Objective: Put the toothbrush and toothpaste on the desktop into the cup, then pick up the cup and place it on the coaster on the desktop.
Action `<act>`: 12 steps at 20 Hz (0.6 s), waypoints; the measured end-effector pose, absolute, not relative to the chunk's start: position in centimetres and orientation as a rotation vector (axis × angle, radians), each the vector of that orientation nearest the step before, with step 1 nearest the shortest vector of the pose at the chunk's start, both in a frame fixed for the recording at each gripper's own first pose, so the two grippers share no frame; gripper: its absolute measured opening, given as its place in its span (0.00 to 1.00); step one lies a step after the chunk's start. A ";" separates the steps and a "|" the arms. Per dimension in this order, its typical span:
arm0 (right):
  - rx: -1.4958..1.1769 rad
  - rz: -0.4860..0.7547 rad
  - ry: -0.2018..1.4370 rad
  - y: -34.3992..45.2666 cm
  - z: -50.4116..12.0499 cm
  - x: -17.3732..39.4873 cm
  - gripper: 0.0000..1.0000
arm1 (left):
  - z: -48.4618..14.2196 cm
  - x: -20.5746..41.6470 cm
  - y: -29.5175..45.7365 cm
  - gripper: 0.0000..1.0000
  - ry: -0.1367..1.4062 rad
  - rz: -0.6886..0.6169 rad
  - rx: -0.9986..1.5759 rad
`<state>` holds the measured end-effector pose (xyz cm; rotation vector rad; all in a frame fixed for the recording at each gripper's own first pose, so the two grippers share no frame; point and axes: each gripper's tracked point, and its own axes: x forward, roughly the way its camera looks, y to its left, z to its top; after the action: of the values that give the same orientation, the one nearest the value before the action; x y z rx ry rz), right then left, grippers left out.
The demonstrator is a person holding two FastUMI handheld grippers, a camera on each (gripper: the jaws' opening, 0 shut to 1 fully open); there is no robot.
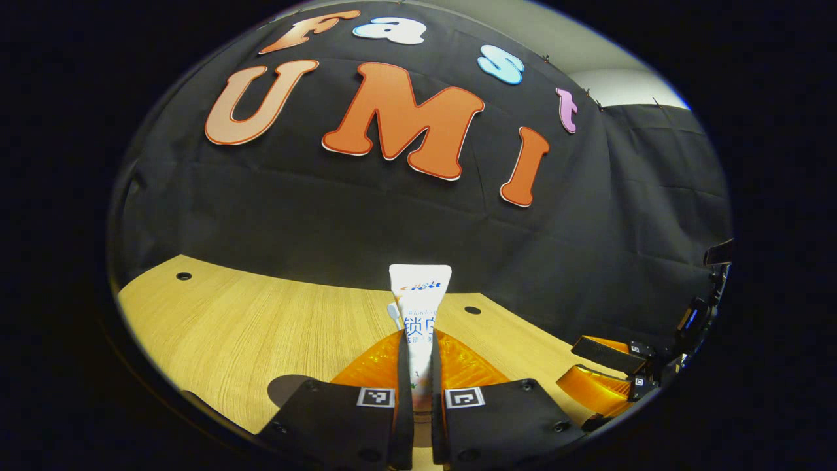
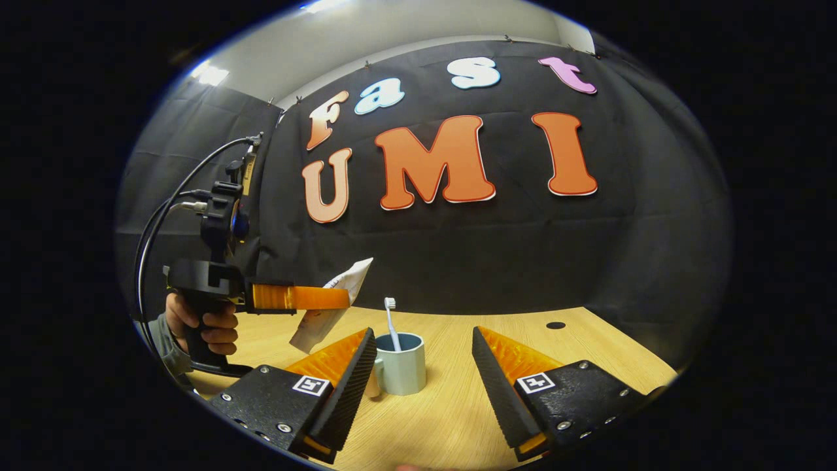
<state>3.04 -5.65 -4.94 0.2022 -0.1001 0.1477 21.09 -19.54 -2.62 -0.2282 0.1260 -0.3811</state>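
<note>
1 flat toothpaste (image 1: pixel 418 320) tube clamped; octagonal cup (image 2: pixel 402 363).

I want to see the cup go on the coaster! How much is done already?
The toothbrush already stands in the cup on the desktop. The left gripper is shut on the toothpaste, held in the air near the cup. The right gripper waits open. Left to do: drop the toothpaste in, then carry the cup to the coaster.
</note>
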 end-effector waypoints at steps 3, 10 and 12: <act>0.206 0.142 -0.099 -6.2 -5.0 3.3 0.89 | -2.5 22.0 -20.2 0.14 0.102 -0.395 -0.237; 0.193 0.144 -0.088 -6.5 -5.5 3.2 0.88 | -2.1 25.4 -21.5 0.14 0.047 -0.421 -0.229; 0.189 0.146 -0.078 -6.4 -5.8 3.4 0.89 | -2.0 26.5 -21.9 0.14 0.035 -0.424 -0.217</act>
<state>3.40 -6.36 -5.83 0.1892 -0.0776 0.1464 26.45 -21.85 -1.97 -0.2166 0.0348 -0.4237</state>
